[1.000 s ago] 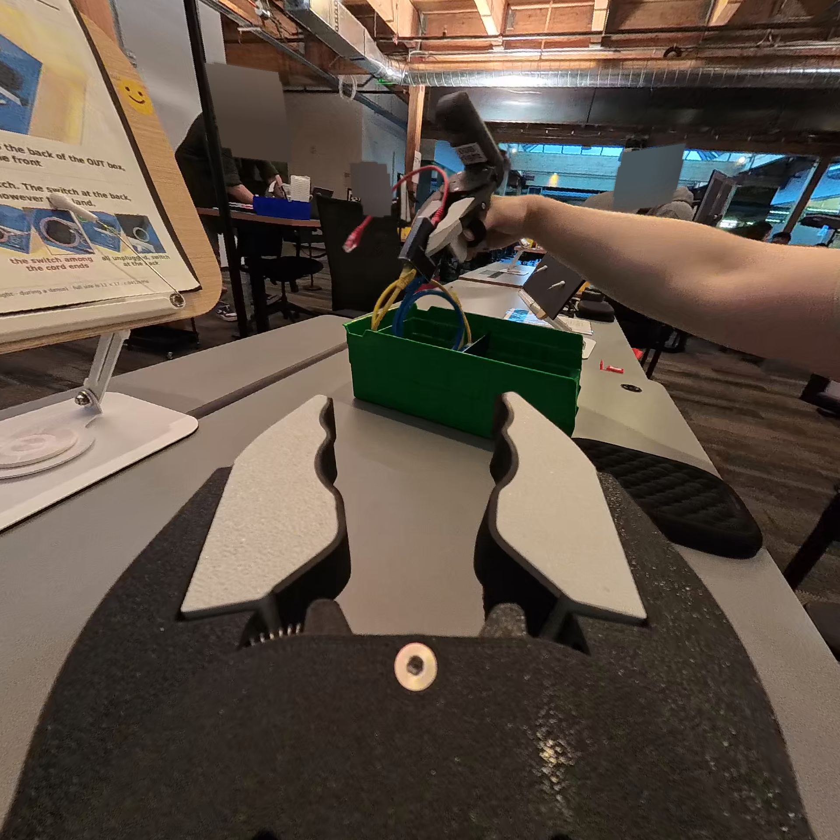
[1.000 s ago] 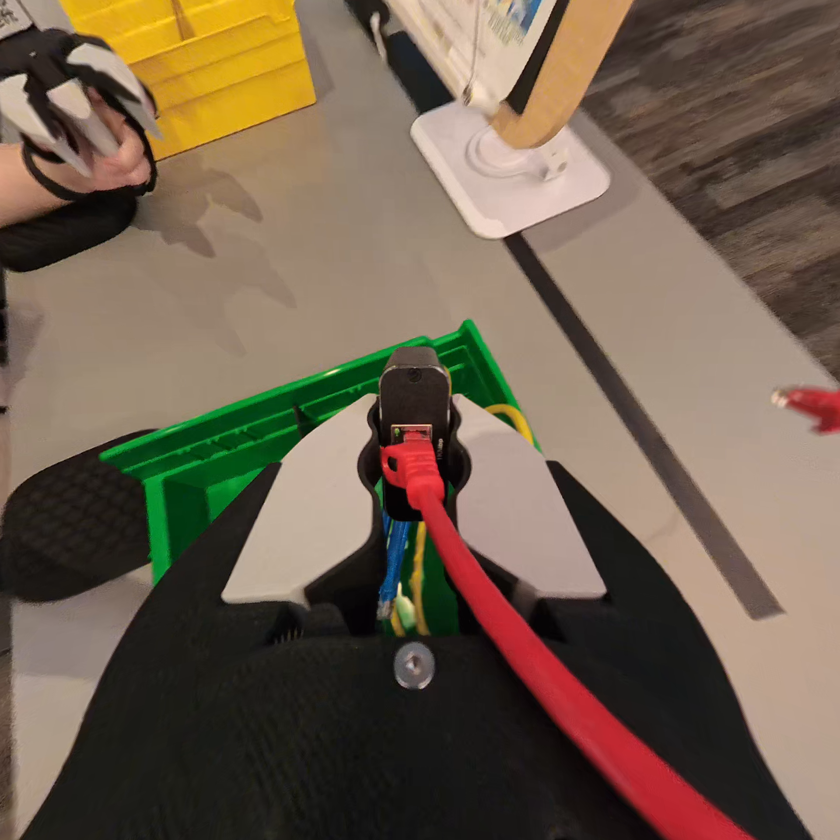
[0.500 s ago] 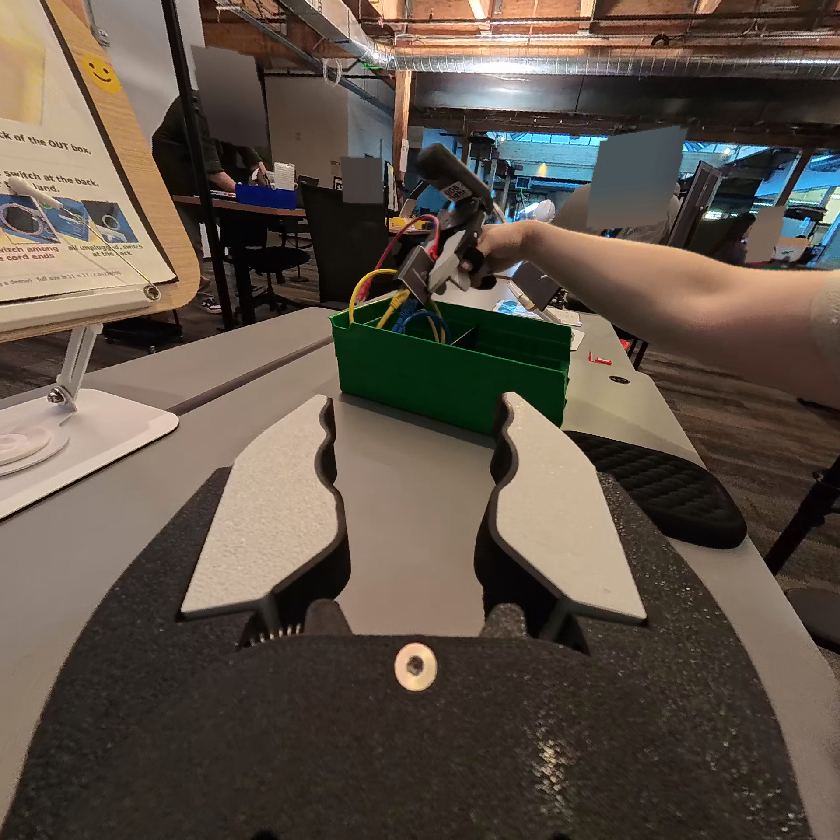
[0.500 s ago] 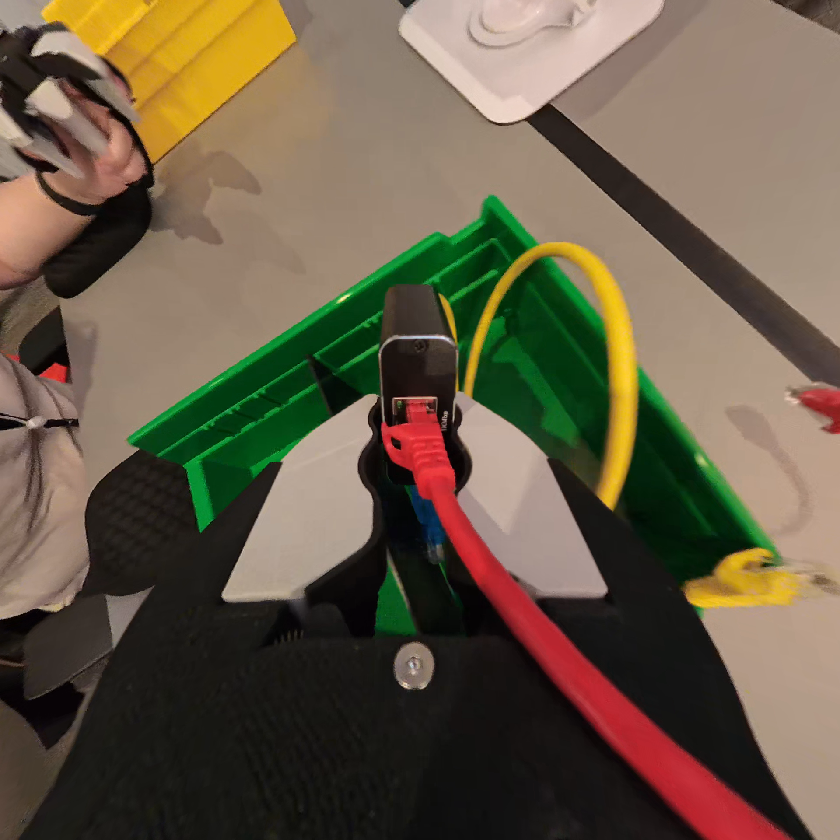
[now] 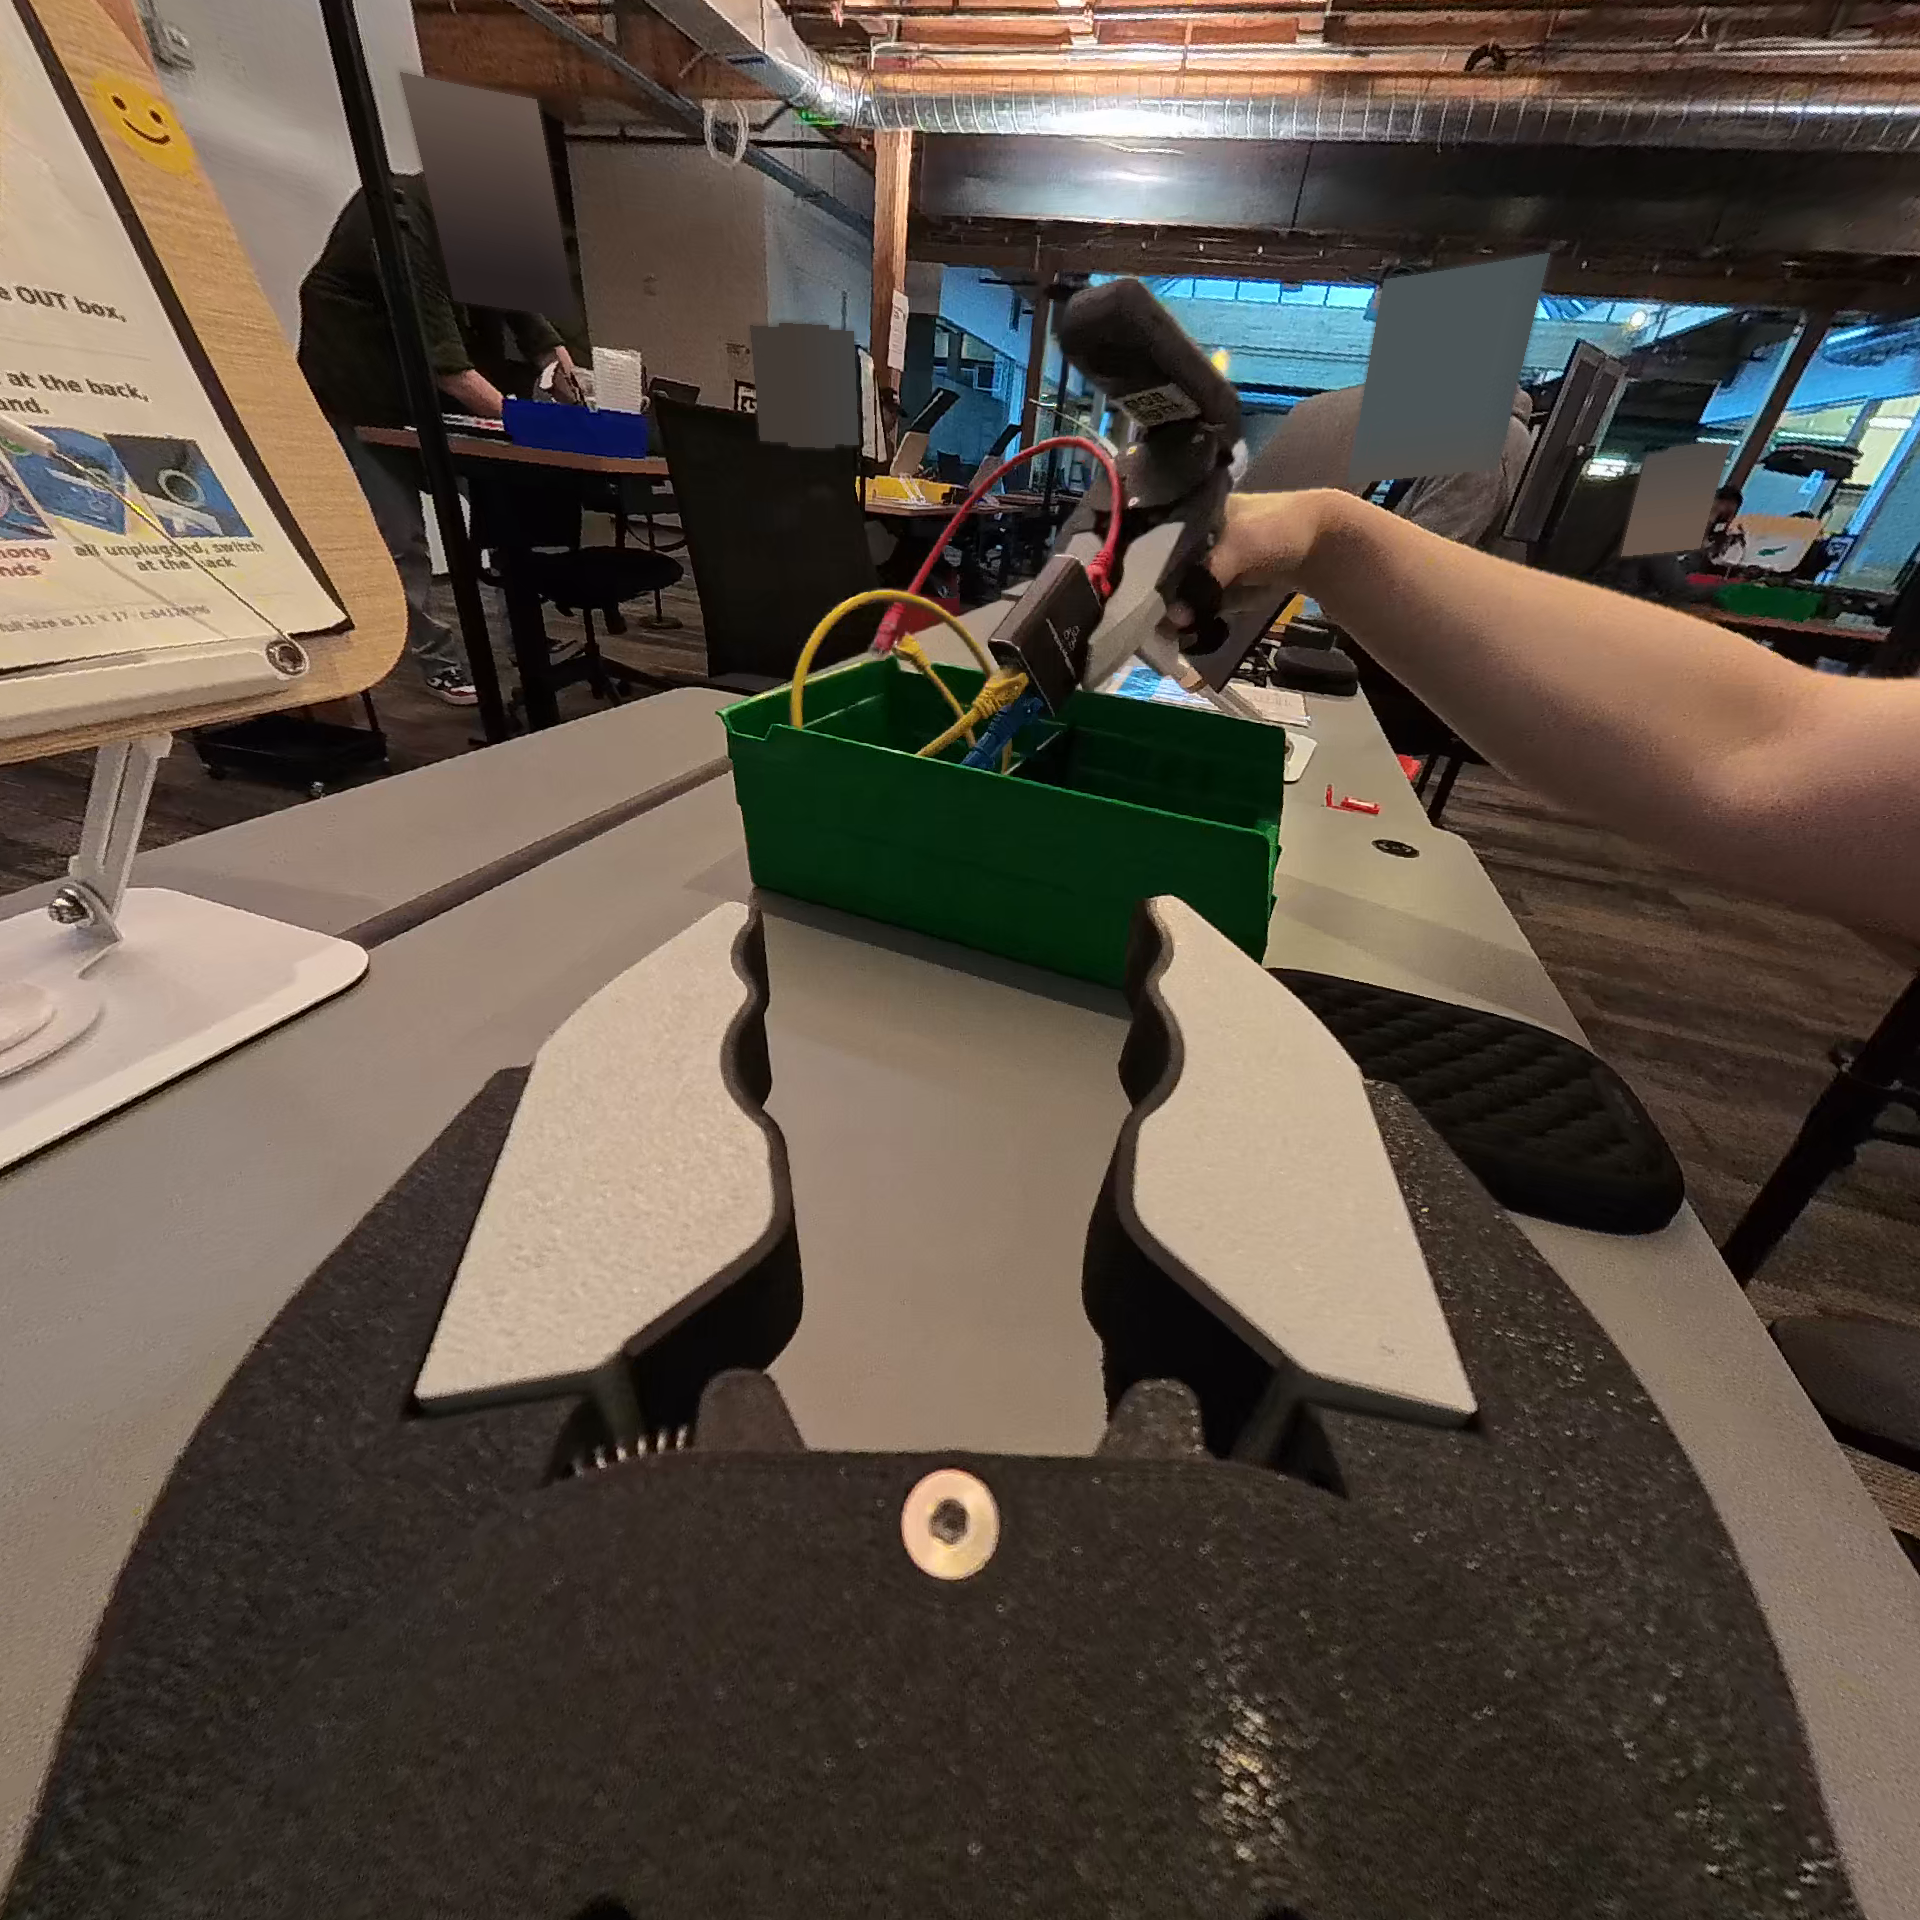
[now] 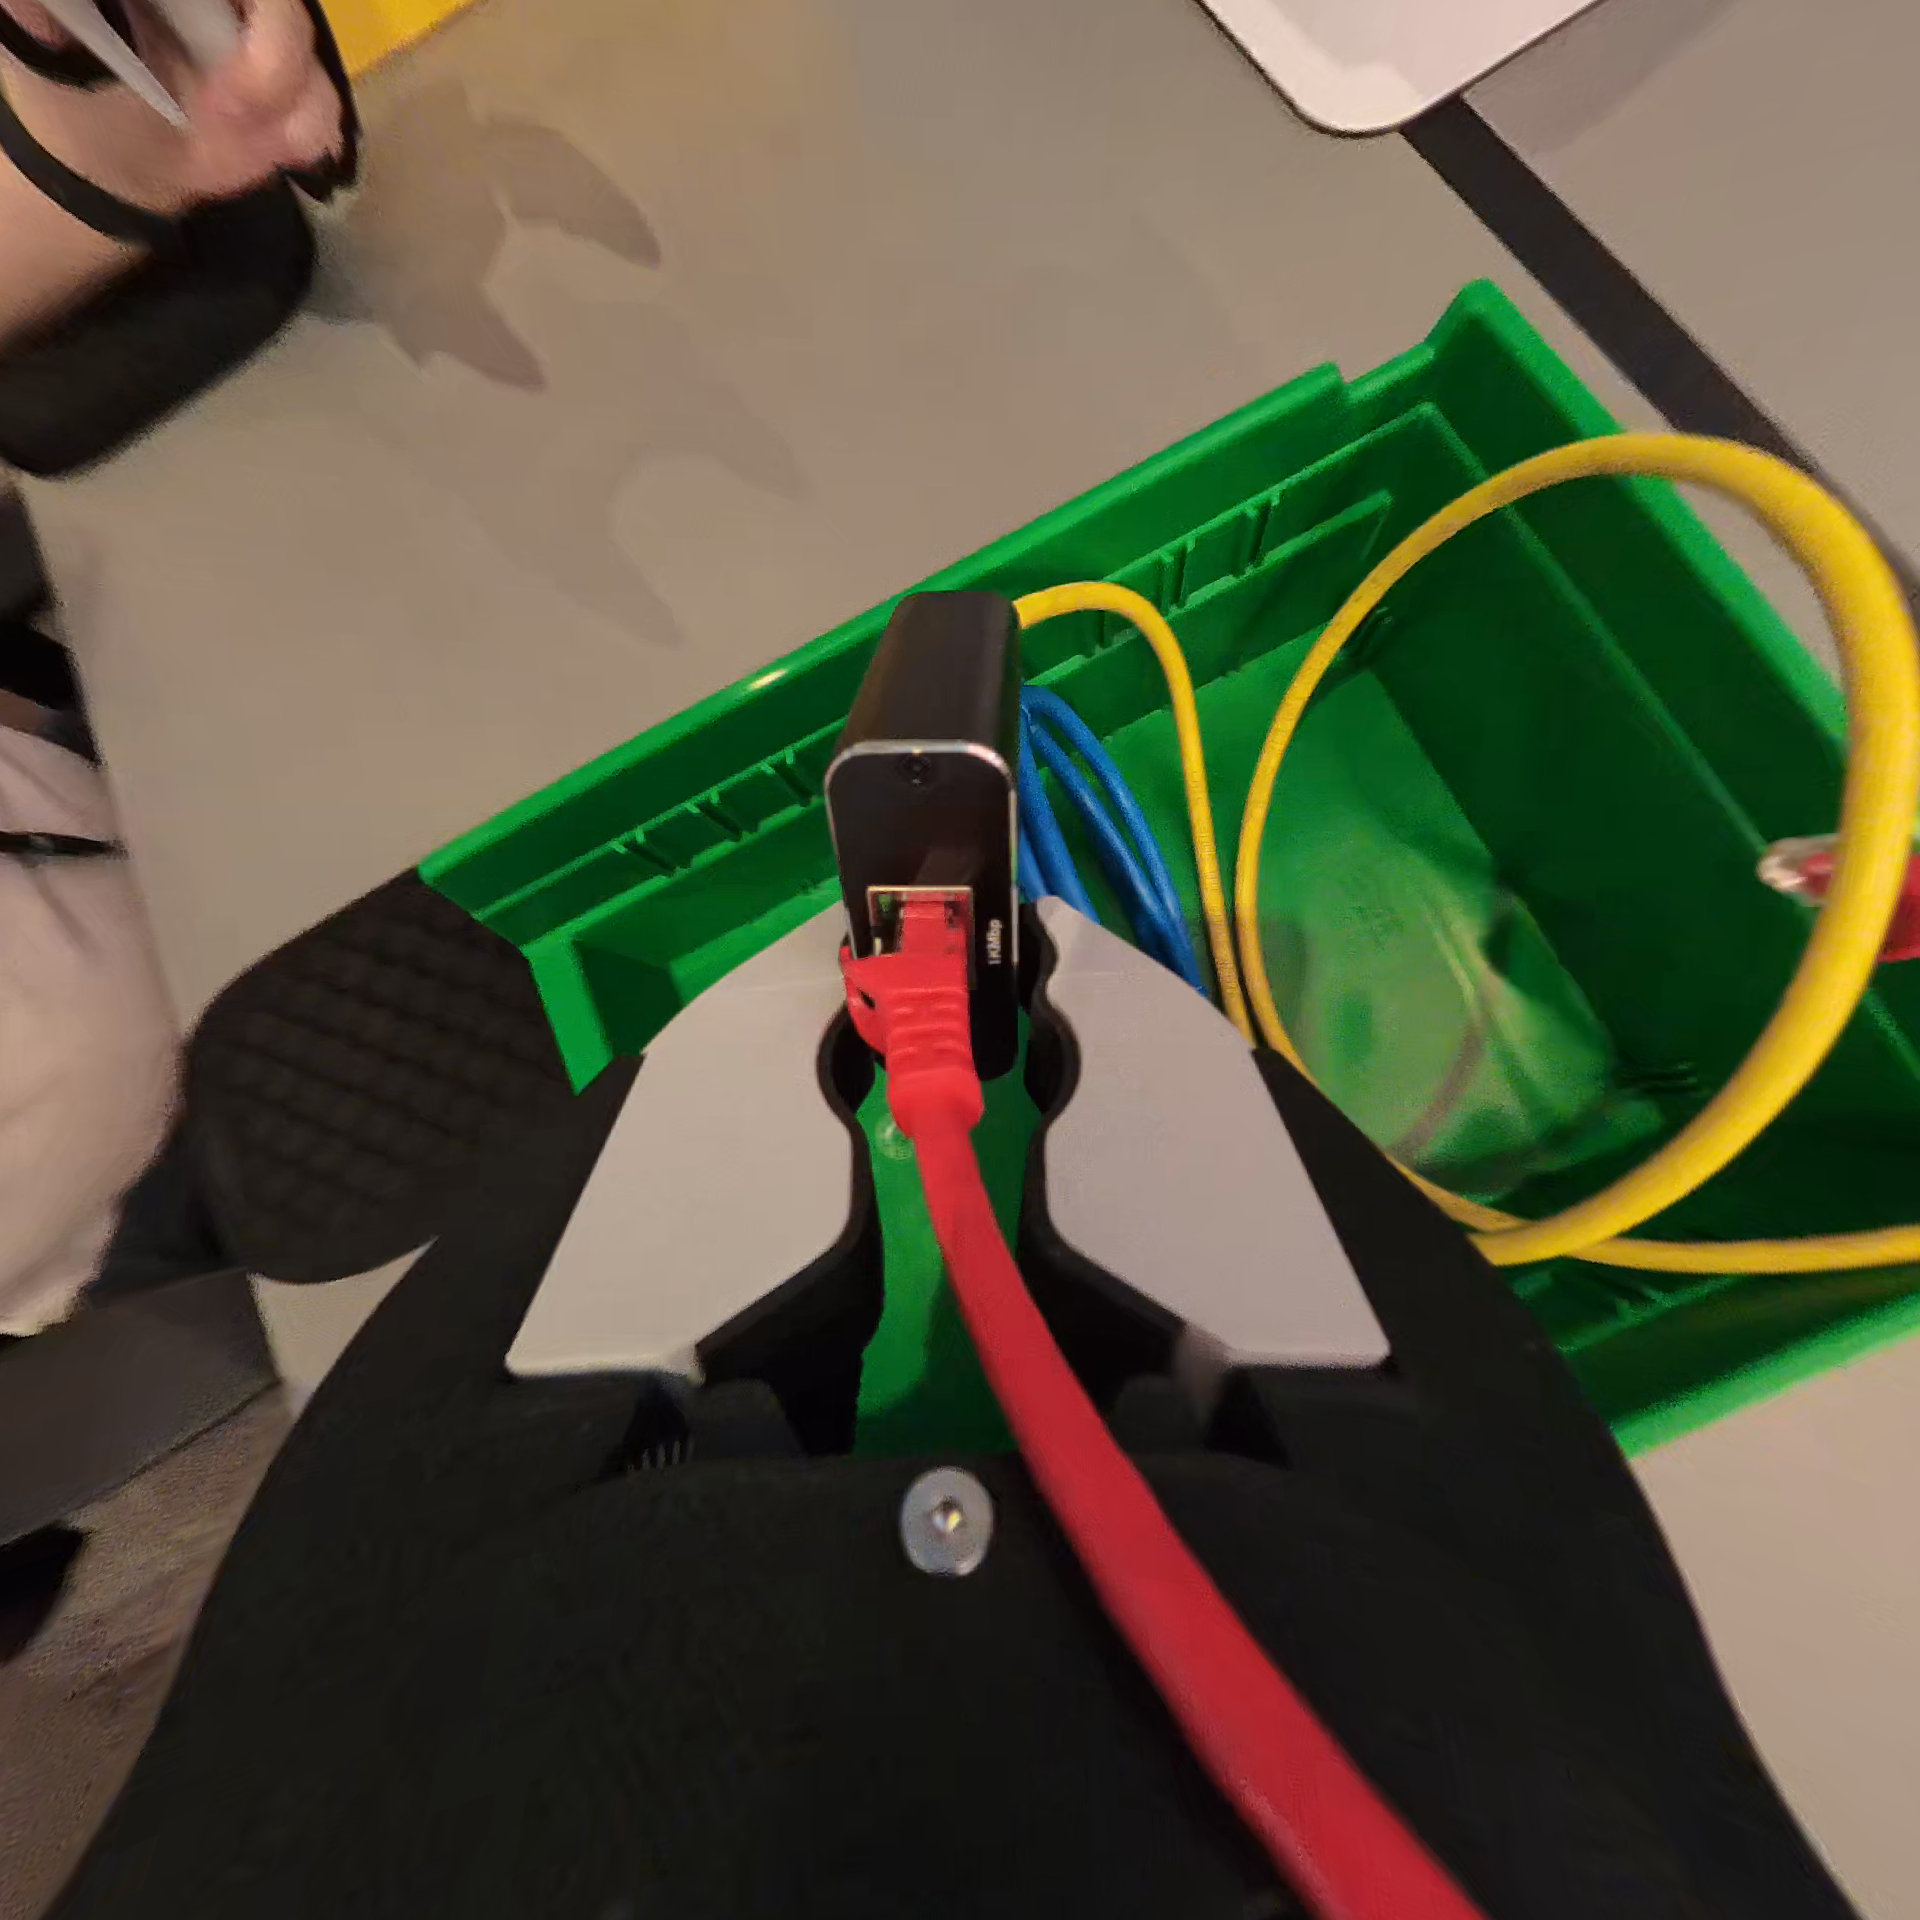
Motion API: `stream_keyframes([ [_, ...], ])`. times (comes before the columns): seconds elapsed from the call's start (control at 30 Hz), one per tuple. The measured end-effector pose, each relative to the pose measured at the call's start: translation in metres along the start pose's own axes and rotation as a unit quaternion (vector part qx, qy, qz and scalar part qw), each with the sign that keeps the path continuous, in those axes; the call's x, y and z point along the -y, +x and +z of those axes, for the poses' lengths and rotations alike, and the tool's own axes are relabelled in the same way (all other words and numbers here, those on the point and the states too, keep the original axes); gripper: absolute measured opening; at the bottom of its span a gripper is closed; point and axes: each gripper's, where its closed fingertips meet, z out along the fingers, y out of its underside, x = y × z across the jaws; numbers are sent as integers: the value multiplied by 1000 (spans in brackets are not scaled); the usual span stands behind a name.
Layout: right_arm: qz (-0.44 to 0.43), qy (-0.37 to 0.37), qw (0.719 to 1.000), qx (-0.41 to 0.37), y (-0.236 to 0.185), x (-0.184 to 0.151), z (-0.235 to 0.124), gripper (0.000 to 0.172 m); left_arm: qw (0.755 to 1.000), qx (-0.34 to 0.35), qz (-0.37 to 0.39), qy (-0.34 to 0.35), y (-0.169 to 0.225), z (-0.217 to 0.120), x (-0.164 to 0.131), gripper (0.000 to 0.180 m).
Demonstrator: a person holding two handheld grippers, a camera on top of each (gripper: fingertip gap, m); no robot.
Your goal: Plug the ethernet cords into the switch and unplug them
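Right tongs (image 6: 940, 997) clamp one switch (image 6: 925, 790); left tongs (image 5: 940, 997) apart; perhaps three cords.

The bin (image 5: 997, 862) sits on the table (image 5: 468, 862), cords (image 6: 1558, 831) inside, a stand (image 5: 156, 966) to its left

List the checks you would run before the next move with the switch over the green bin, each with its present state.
1. Right tool clamped on the black switch: ok.
2. Red cord seated in the switch port: ok.
3. Yellow cord and blue cord plugged into the switch: cannot tell; their plugs hang at its lower end.
4. Left tool open, nothing between its fingers: ok.
5. Switch above the green bin, not resting in it: ok.
6. Red cord's free plug clear of the yellow loop: not ok.
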Motion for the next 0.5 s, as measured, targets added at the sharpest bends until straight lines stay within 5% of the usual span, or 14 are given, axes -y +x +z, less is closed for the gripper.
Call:
stream_keyframes([
  [0.2, 19, 16, 1000, -12, -3, 1, 2, 28, 1000, -1, 0, -8, 0, 2, -3, 65],
  [0.33, 130, 12, 988, 85, 4, 3, 2, 29, 1000, 1, 4, -10, 0, 2, -4, 65],
  [0.5, 286, 18, 938, 197, 22, 5, -1, 32, 1000, 2, 7, -15, 0, 3, -5, 65],
])
